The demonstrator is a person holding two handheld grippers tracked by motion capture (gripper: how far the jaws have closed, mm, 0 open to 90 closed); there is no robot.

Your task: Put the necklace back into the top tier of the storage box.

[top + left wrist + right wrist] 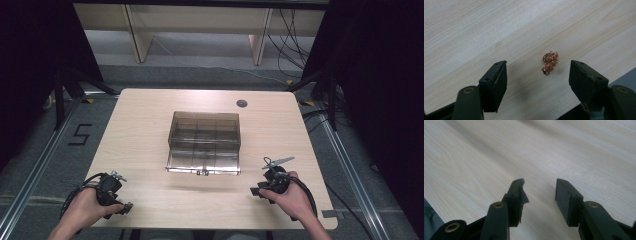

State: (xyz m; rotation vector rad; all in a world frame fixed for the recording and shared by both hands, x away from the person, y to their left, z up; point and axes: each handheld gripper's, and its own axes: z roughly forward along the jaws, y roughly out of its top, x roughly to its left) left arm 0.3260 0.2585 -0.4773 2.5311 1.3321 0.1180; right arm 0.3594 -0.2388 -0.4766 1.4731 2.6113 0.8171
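The left gripper (537,75) has its jaws spread wide, and the little copper chain (550,63) lies bunched on the desk (486,30) between them — a bit toward one o'clock, long way pointing ahead. The right gripper (539,195), also spread and holding nothing, is farther off.

The copper-coloured tangle (550,62) is too small to identify; the organiser box's (204,142) compartments blur behind tinted walls.
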